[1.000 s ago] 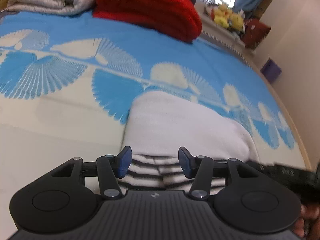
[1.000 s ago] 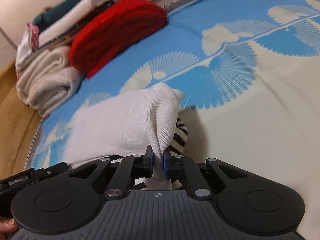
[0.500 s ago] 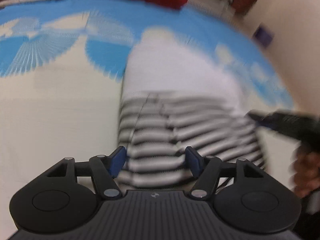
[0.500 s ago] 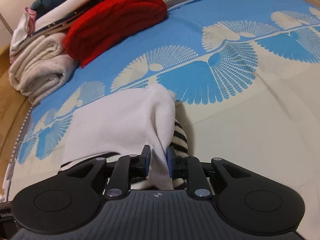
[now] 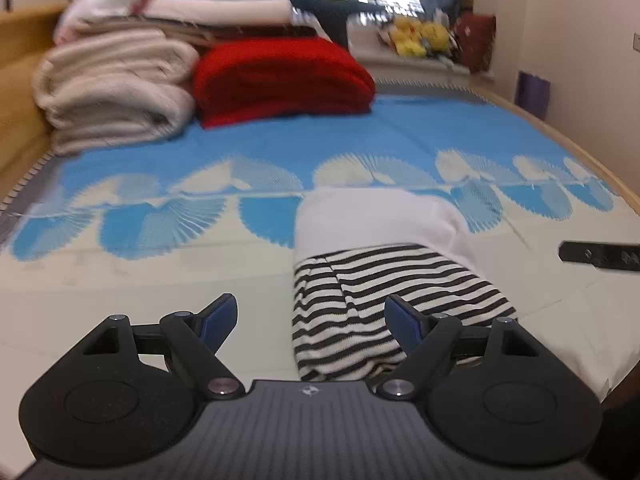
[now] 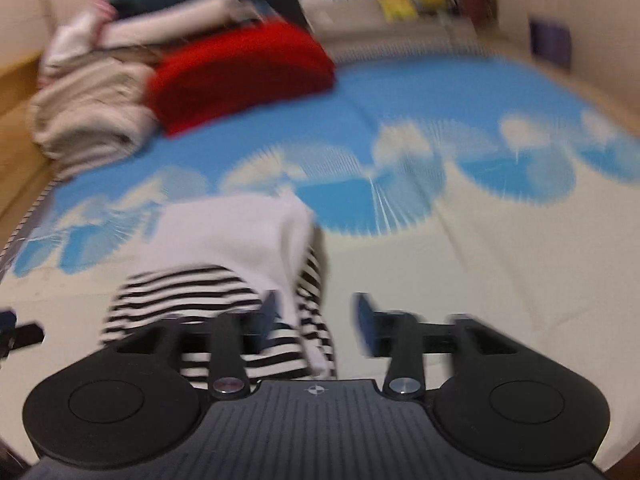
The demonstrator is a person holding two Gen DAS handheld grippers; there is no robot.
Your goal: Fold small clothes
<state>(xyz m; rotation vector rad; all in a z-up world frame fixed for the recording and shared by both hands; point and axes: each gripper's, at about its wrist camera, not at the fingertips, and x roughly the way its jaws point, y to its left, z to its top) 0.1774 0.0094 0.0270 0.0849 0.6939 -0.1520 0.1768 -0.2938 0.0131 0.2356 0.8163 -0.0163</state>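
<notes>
A small folded garment (image 5: 384, 264), white at the far half and black-and-white striped at the near half, lies on the bed cover (image 5: 120, 280). My left gripper (image 5: 312, 320) hovers above its near striped end, its jaws wide and still opening, touching no cloth. The right wrist view is blurred: the same garment (image 6: 232, 248) lies ahead and to the left. My right gripper (image 6: 316, 318) has its jaws opening over the garment's near right edge, and the pads are off the cloth. The tip of the right gripper (image 5: 600, 254) shows at the right edge of the left wrist view.
Folded red knitwear (image 5: 280, 76) and a stack of cream blankets (image 5: 116, 92) with other clothes on top lie at the head of the bed. A wooden bed side (image 5: 24, 80) runs along the left. A wall (image 5: 580, 60) and a cluttered window sill (image 5: 420, 36) stand beyond.
My right gripper has let go of the white fold and opened. Both grippers have drawn back and risen, so more of the striped end and the far stack now show. The left jaws widened.
</notes>
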